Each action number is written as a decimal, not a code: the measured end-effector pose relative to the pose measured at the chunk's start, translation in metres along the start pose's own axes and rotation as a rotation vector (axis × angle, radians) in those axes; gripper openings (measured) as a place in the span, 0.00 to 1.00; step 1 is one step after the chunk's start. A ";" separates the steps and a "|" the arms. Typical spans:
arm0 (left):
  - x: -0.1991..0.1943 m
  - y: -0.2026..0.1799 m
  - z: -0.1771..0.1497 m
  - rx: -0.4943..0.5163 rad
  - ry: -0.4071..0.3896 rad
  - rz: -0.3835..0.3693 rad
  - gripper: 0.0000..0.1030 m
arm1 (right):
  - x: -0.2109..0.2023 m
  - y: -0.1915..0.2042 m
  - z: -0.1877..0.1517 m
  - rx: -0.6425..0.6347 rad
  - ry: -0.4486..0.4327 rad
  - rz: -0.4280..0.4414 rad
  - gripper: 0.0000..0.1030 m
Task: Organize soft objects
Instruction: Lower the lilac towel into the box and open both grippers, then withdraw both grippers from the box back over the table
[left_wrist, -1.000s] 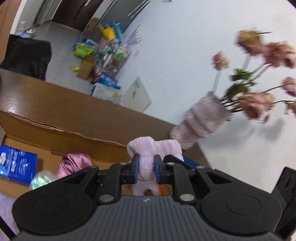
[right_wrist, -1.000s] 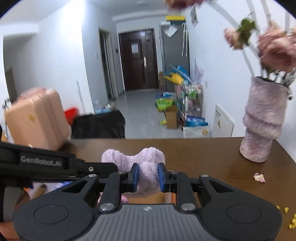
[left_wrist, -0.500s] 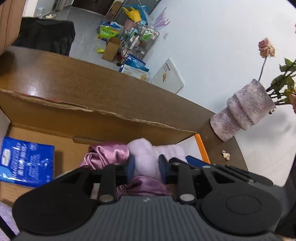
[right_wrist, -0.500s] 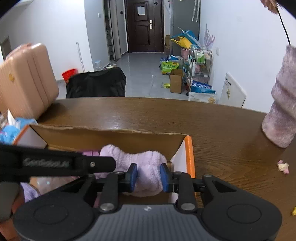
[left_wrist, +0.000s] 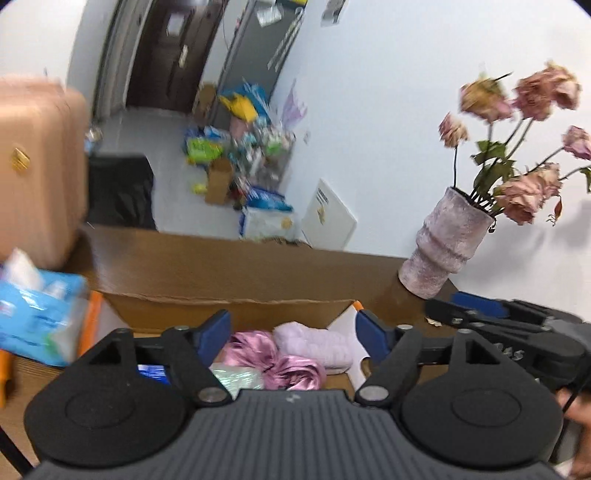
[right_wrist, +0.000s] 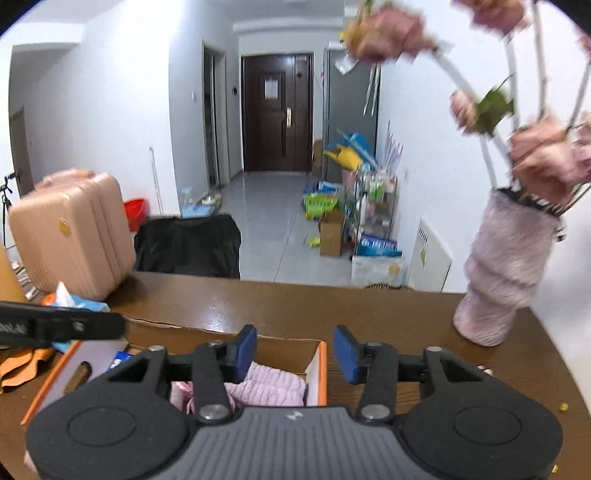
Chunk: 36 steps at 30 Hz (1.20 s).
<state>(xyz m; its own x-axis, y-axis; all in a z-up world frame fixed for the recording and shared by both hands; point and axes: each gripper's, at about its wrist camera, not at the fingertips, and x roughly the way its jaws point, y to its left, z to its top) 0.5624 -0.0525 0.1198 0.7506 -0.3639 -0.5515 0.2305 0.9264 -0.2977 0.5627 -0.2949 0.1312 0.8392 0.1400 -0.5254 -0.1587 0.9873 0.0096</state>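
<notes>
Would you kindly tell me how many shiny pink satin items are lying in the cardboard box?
2, side by side in the cardboard box: one shiny pink satin bundle left of the fluffy lilac towel, another in front of the towel. The gripper body may hide others.

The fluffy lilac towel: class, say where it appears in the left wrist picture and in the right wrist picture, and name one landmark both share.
Left wrist view: the lilac towel lies in the cardboard box, low centre, beside shiny pink fabric.
Right wrist view: low centre-left, at the box's orange-edged right end, partly behind the gripper's left finger.
Shared landmark: the pink vase of flowers, at right in both.
</notes>
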 end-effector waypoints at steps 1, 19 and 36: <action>-0.014 -0.004 -0.002 0.022 -0.029 0.020 0.92 | -0.014 -0.001 0.000 0.000 -0.015 -0.002 0.45; -0.229 0.006 -0.137 0.135 -0.319 0.123 1.00 | -0.220 0.041 -0.111 -0.073 -0.323 0.095 0.88; -0.322 0.004 -0.310 0.168 -0.336 0.208 1.00 | -0.325 0.070 -0.284 0.002 -0.363 0.082 0.98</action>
<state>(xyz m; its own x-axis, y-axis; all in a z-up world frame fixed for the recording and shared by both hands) 0.1295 0.0388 0.0548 0.9453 -0.1420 -0.2937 0.1298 0.9897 -0.0608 0.1315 -0.2929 0.0611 0.9538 0.2354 -0.1869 -0.2318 0.9719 0.0411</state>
